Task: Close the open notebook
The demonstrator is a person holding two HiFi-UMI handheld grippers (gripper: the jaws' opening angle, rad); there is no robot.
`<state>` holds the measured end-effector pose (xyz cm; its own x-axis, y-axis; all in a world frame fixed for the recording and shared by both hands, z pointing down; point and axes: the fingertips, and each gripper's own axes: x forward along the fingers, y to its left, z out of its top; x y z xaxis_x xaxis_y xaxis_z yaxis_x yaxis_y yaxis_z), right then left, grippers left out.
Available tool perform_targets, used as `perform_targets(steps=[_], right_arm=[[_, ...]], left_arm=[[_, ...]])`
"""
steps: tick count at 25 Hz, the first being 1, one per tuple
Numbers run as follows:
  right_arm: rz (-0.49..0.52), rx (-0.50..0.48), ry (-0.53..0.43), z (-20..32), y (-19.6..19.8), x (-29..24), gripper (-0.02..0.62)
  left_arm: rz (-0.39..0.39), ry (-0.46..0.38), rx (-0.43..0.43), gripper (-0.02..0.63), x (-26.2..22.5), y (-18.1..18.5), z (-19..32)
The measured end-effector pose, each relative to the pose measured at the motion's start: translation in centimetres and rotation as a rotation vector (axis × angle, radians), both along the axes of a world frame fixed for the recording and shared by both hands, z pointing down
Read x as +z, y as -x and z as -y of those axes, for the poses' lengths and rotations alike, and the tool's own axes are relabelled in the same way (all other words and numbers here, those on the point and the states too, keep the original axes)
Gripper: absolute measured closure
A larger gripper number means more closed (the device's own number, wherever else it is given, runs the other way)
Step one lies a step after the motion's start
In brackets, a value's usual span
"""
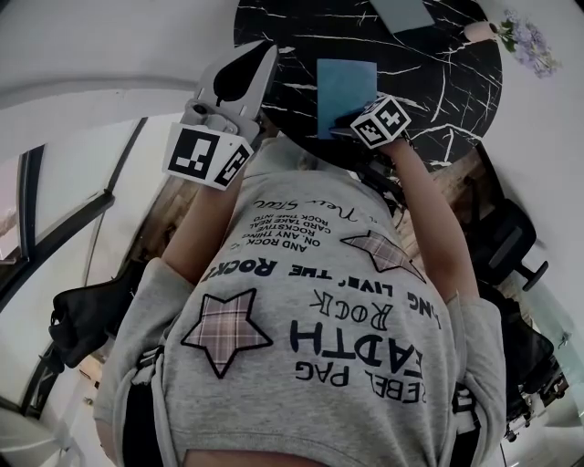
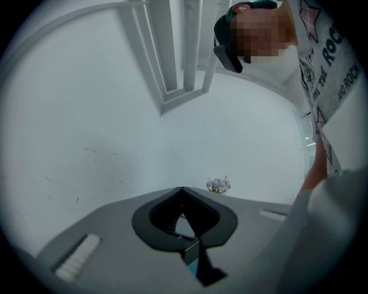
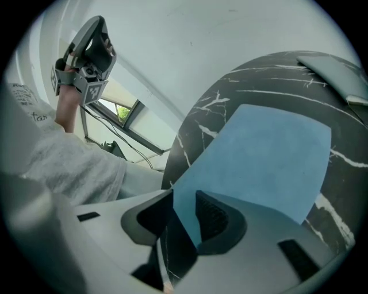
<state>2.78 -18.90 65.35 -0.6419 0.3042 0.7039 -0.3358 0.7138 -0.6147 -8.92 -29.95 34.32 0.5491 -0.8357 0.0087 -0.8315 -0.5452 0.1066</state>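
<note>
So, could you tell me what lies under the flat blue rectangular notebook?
The round black white-veined marble table shows around the blue rectangular notebook, which lies flat on it. Anything directly beneath its cover is hidden.

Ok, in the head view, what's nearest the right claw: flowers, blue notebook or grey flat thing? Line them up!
1. Blue notebook, right at the right claw.
2. Grey flat thing, at the far edge of the table.
3. Flowers, farthest, top right.
</note>
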Motion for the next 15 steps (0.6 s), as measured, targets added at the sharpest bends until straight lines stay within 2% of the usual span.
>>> perform_targets(steps=[5, 9, 12, 15], right_arm=[[0.088, 0.086, 0.033, 1.1, -0.2, -2.1, 0.488], [0.178, 0.187, 0.003, 3.2, -0.7, -4.8, 0.488], [0.290, 0.305, -0.026, 5.2, -1.1, -7.8, 0.488], [0.376, 0.384, -0.079, 6.8, -1.6, -10.7, 0.512]], left_arm=[[-0.001, -0.006, 0.011, 0.597, -0.1, -0.5, 0.4], [-0.004, -0.013, 0.023, 0.597, -0.3, -1.2, 0.8], [-0.007, -0.018, 0.037, 0.597, -0.5, -1.7, 1.1], [-0.006, -0.020, 0.057, 0.597, -0.7, -2.3, 1.2]])
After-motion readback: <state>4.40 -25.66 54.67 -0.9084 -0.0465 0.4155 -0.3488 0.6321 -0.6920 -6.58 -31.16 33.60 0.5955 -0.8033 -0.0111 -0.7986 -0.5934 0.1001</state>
